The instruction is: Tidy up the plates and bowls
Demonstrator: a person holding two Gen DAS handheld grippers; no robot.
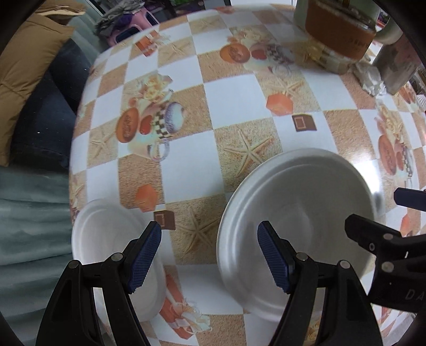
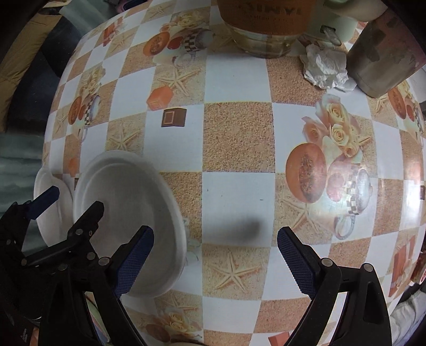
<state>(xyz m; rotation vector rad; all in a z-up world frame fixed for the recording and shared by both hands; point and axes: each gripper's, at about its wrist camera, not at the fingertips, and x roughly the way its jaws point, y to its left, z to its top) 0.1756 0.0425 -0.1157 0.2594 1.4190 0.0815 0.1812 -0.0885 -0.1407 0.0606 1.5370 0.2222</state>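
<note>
A checkered tabletop [image 1: 234, 101] printed with starfish, roses and cups carries a white plate [image 1: 298, 226] and, just left of it near the edge, a white bowl [image 1: 106, 239]. At the far side stand a brown-banded jar [image 2: 263, 24], crumpled tissue [image 2: 326, 66] and a grey container [image 2: 383, 58]. The left claw [image 1: 209, 255] and right claw [image 2: 215, 260] both hang released, empty, above the tabletop.

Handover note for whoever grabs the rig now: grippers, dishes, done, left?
Left gripper: open, empty, hovering between the two white dishes.
Right gripper: open, empty, over bare tablecloth, right of the dishes.
Large plate and small plate sit side by side near the table's front left edge, apart, not stacked.
Done: nothing stacked so far.
Left: probably pick up one and set it on or in the other. No bowl clearly in view.
</note>
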